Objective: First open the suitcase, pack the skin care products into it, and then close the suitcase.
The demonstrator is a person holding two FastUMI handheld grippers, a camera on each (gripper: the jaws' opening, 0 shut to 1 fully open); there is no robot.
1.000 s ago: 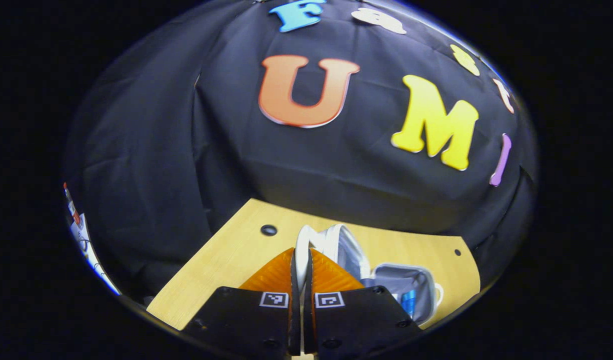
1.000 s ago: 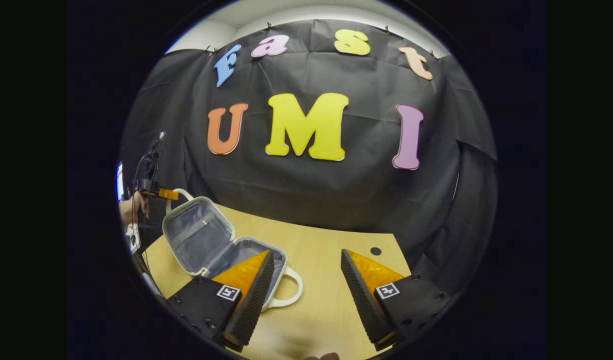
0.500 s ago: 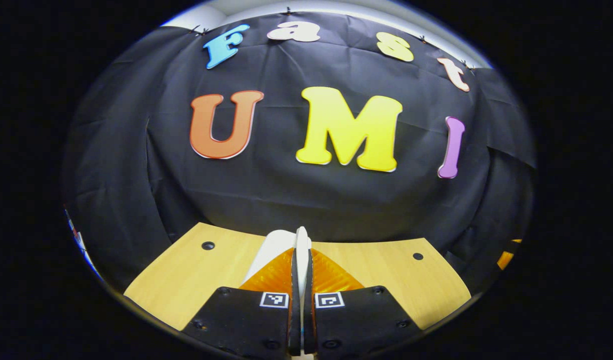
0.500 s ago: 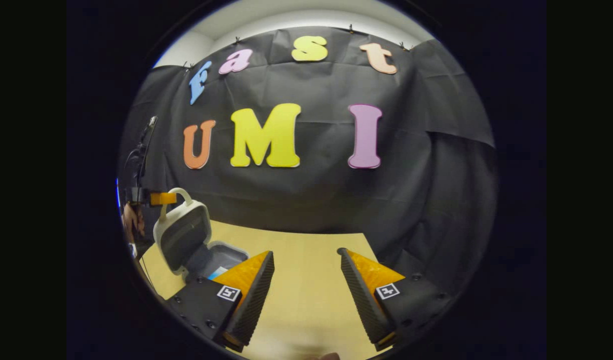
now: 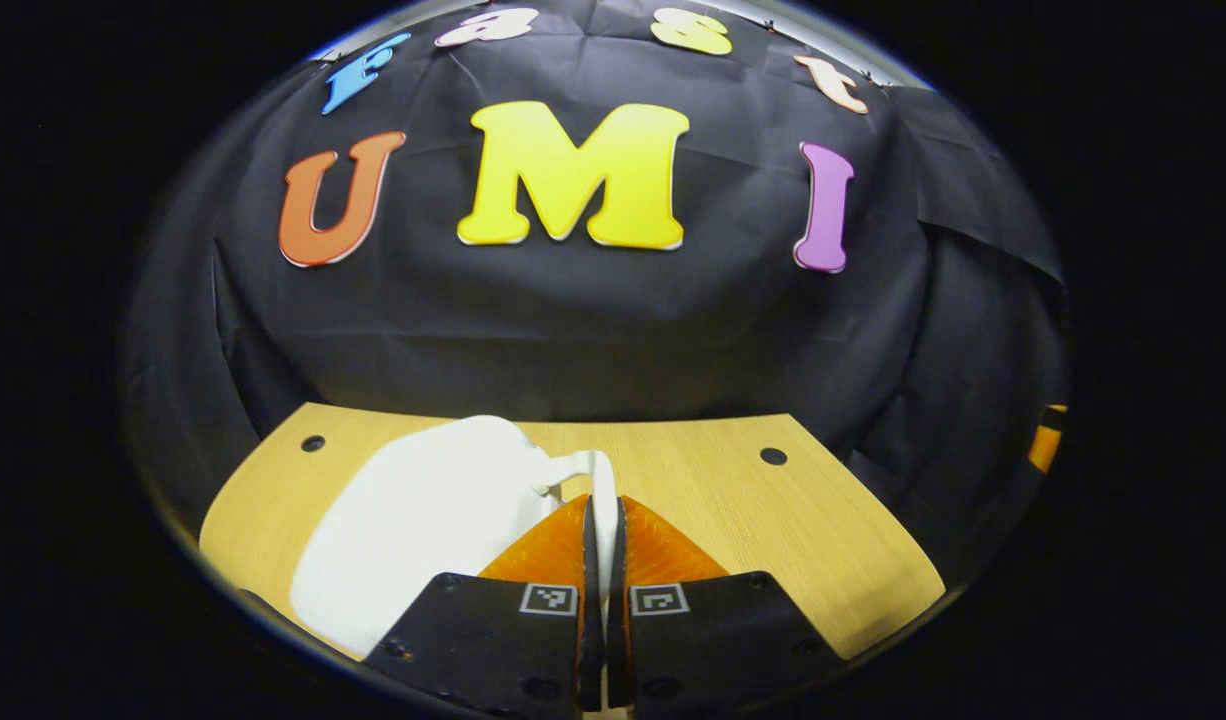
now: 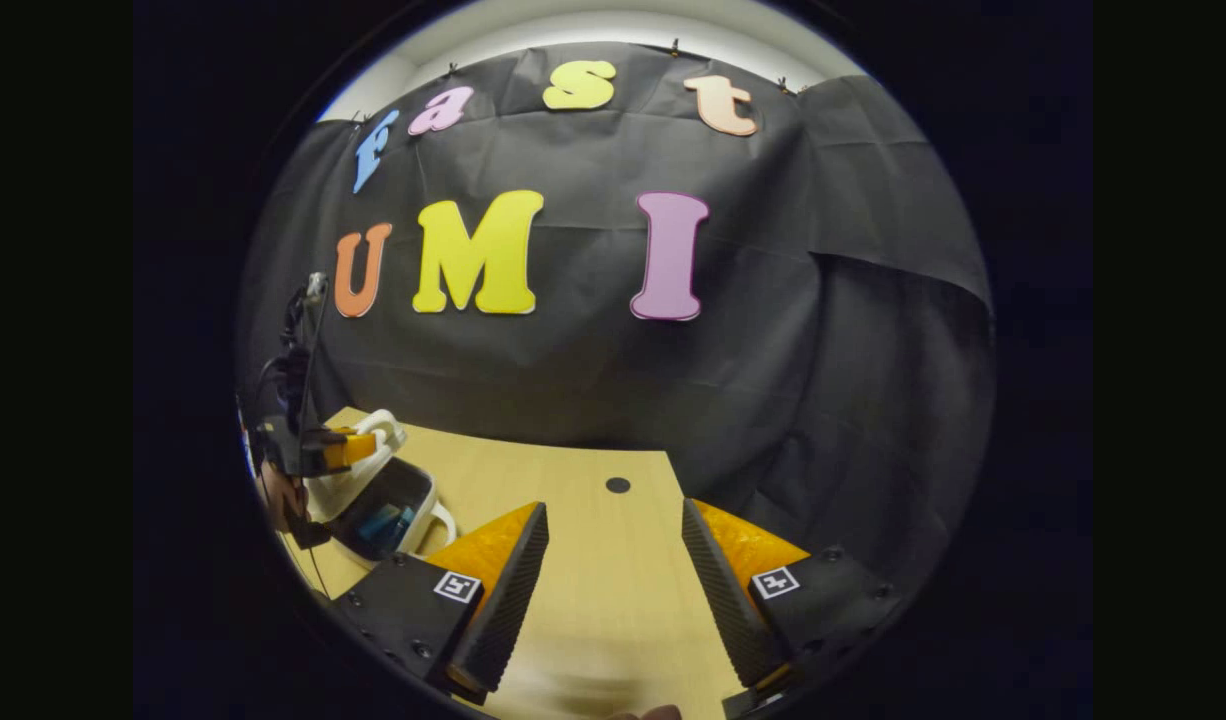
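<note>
The left hand-held gripper (image 5: 601, 520) is clamped tight on the white handle (image 5: 601, 490) of the suitcase lid (image 5: 423, 515) — both fingers press the thin loop, prob. because it's the only graspable bit for swinging the lid down. In the right gripper view the suitcase (image 6: 383, 505) sits at the counter's (image 6: 573, 500) left edge, lid tilted low over the base w/ a gap left, a blue skin care item (image 6: 381, 522) visible inside. The right hand-held gripper (image 6: 613, 540) hovers over bare counter, jaws wide, holding nothing — apparently kept clear of the lid. Closing step looks nearly done; lid not yet seated.
</note>
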